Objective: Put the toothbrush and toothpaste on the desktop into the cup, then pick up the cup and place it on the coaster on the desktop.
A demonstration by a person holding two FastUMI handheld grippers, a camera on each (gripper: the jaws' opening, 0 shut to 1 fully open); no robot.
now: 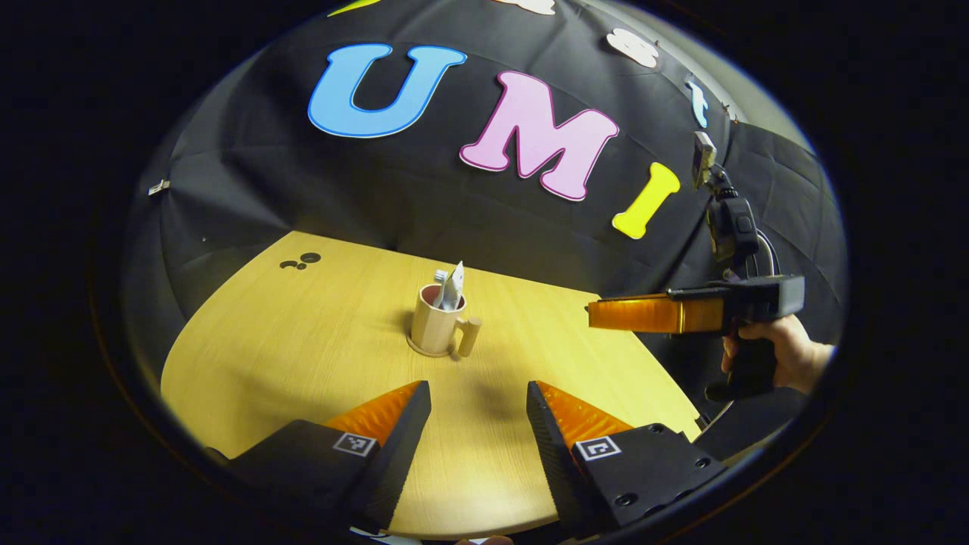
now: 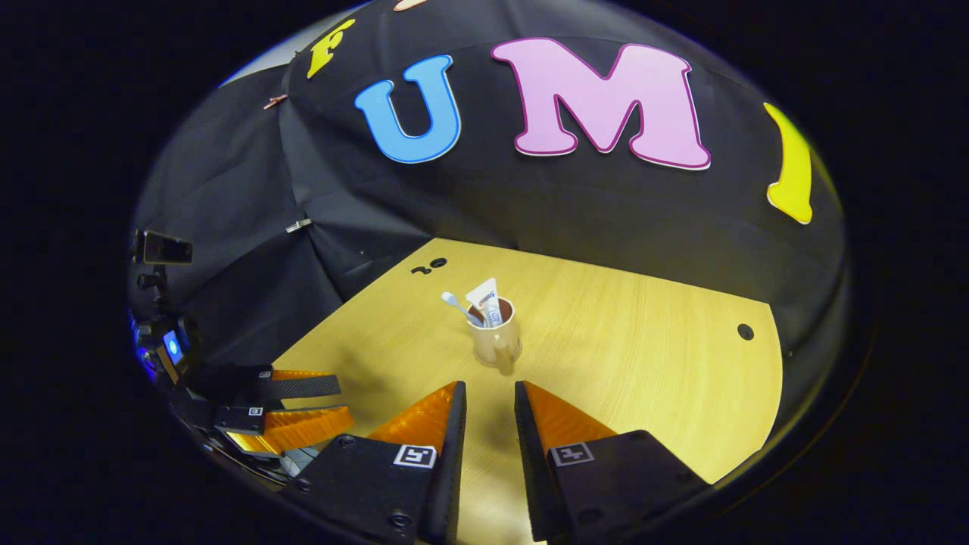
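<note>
1. Left gripper view: one cup (image 1: pixel 437 325) stands upright on a coaster (image 1: pixel 424 350), near the middle of the wooden tabletop (image 1: pixel 303 341), its handle turned to the right.
2. The cup holds two things: one toothbrush (image 1: pixel 440 284) and one toothpaste (image 1: pixel 454 288) tube, both poking up above the rim.
3. The left gripper (image 1: pixel 478 424) hovers over the near edge of the tabletop, fingers spread wide with nothing between them, aimed at the cup but well apart from it.
4. To the right, a hand (image 1: pixel 787 356) holds the right gripper (image 1: pixel 606 314) level above the tabletop's edge, side-on; its fingers' gap cannot be judged here.
5. Right gripper view: the one cup (image 2: pixel 496 333) stands mid-tabletop with the toothbrush (image 2: pixel 458 304) leaning left and the toothpaste (image 2: pixel 486 299) upright inside, handle facing the camera.
6. The right gripper (image 2: pixel 490 424) points at the cup, fingers slightly apart and empty.
7. The left gripper (image 2: pixel 333 401) sits low at the left, open.
</note>
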